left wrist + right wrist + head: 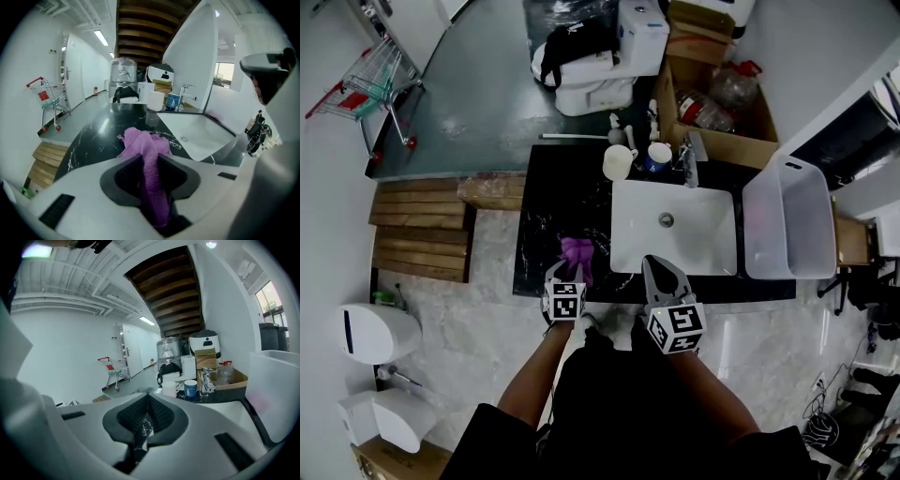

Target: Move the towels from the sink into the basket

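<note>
Now, nearest me, my left gripper [151, 158] has its jaws clamped on the purple towel [140, 143], bunched on the black worktop [93, 136] just beside the sink [623, 225], ready for lifting. My right gripper [147, 399] has its jaws closed and empty, held clear. Beyond the sink waits the basket [769, 216].

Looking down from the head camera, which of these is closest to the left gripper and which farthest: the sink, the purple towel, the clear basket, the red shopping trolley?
1. The purple towel, pinched between the jaws of the left gripper.
2. The sink, just to the right.
3. The clear basket, beyond the sink's right edge.
4. The shopping trolley, far across the floor, upper left.
</note>
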`<state>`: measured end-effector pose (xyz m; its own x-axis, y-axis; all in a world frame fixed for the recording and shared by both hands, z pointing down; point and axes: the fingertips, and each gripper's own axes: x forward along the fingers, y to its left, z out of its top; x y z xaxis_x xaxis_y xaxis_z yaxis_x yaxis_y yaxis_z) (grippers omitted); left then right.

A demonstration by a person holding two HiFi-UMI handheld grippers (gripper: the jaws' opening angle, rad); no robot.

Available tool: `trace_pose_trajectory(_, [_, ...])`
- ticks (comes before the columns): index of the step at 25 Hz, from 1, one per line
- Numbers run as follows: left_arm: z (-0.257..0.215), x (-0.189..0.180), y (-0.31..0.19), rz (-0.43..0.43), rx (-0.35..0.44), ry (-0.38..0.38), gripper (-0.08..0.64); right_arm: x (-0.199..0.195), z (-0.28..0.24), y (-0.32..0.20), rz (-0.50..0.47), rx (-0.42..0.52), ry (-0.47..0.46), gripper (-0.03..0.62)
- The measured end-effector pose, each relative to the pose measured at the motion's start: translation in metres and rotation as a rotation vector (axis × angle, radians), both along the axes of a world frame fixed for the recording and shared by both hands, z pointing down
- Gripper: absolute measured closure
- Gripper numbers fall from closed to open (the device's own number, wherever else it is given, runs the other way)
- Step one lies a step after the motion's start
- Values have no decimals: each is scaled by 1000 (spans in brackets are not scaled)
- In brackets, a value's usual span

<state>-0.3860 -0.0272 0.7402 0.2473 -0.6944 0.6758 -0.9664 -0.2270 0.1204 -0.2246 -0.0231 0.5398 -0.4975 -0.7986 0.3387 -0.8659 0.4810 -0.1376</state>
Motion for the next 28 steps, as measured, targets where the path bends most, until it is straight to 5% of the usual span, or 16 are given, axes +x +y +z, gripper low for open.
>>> trace_pose_trajectory(13, [-63,9,-6,9,97,102,445,12,-12,6,81,36,17,575])
trace_pose_trajectory(17, [-80,21,-9,3,90,144,445,38,-5,12,153,11,5,575])
trace_pose_trajectory(28, [-125,96,-10,24,153,105,445,119,-24,17,169,55,-11,575])
